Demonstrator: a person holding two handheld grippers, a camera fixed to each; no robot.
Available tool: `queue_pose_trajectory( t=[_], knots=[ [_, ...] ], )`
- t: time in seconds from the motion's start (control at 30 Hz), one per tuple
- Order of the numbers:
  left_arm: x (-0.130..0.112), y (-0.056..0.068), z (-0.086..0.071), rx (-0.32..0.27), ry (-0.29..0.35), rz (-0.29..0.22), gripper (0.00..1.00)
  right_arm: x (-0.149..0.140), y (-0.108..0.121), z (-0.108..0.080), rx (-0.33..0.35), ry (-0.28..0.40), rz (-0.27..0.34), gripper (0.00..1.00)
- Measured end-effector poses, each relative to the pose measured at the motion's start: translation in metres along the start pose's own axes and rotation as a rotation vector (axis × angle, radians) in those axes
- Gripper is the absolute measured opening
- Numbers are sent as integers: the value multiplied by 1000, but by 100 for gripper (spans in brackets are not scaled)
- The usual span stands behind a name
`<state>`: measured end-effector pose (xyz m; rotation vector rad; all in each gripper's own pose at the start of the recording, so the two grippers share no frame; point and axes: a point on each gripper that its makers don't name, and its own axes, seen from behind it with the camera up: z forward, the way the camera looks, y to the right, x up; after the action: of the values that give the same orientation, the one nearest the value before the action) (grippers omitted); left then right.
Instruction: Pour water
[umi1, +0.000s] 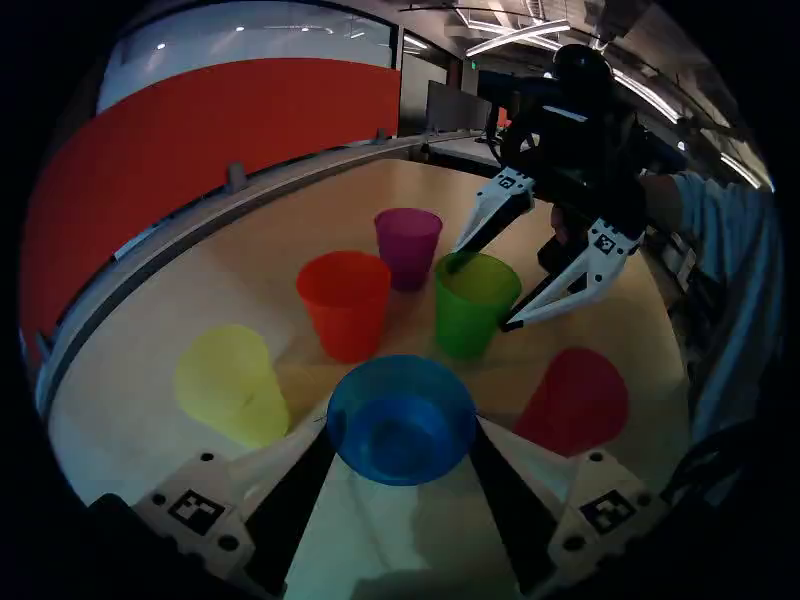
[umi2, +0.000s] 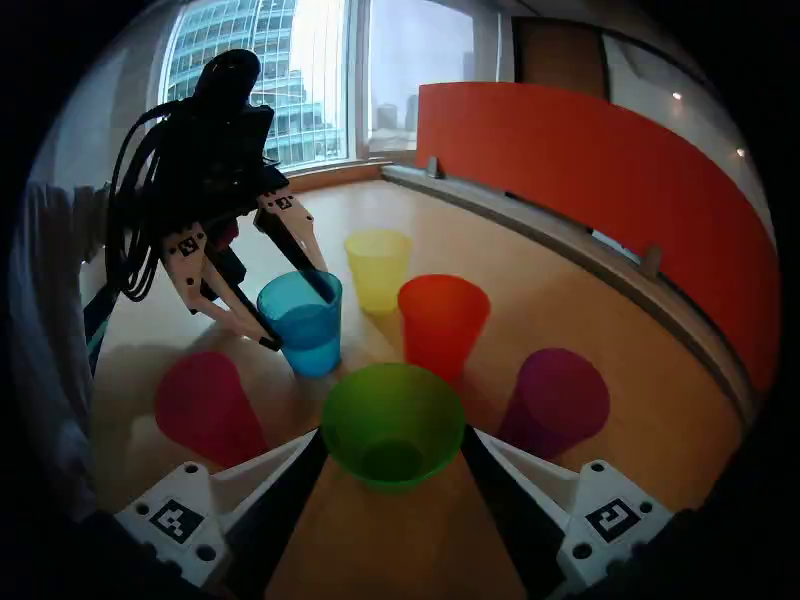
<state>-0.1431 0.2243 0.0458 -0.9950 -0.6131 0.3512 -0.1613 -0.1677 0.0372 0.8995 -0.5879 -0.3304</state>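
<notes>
L gripper (umi1: 402, 432) is clenched on the blue cup (umi1: 402, 418). In the left gripper view the cup sits at 6 o'clock, wedged btwn the two white fingers, both touching its sides, mouth toward the camera. In the right gripper view that cup is at approx 9 o'clock, upright, base looks to be down on the surface (umi1: 300, 215), one finger on each flank.

R gripper (umi2: 392, 440) is grasping the green cup (umi2: 392, 425) likewise. It's at 6 o'clock in the right gripper view, w/ both fingers against its wall. In the left gripper view the green cup stands upright at 1 o'clock of the blue one.

Can't tell if either cup holds water; the insides just look darker at the bottom.

Other cups on the pale wood surface, left gripper view, relative to the blue cup:
- orange cup (umi1: 345, 300) at 11 o'clock, just beside the green one
- purple cup (umi1: 408, 245) at 12 o'clock, farther back, btwn orange and green
- yellow cup (umi1: 230, 385) at 9 o'clock
- red cup (umi1: 575, 400) at 3 o'clock

A red partition (umi1: 200, 140) runs along the surface's edge at approx 10 o'clock. A person's pale sleeve (umi1: 720, 230) is at 3 o'clock, behind the R gripper. In the right gripper view, black cables (umi2: 135, 230) hang off the L gripper, and windows (umi2: 300, 80) w/ tower blocks are at 12 o'clock.
</notes>
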Motion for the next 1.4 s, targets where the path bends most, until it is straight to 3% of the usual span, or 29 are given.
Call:
queue_pose_trajectory(
  t=[0.13, 0.27, 0.4, 0.8, 1.4],
  knots=[
    [0, 0, 0, 0, 0, -3, 87, 1, 0, 5, 0, 2, 4, 100],
    [0, 0, 0, 2, 0, -1, 87, 1, 0, 9, 2, 8, 11, 92],
    [1, 0, 0, 5, 2, -2, 87, 4, -3, 10, 10, 25, 11, 90],
    [5, 0, -11, 39, 28, -10, 87, 22, 5, -14, -31, 88, 37, 90],
    [76, 6, -78, 126, 252, -23, 87, 70, -11, -69, -84, 209, 7, 90]
  ],
)
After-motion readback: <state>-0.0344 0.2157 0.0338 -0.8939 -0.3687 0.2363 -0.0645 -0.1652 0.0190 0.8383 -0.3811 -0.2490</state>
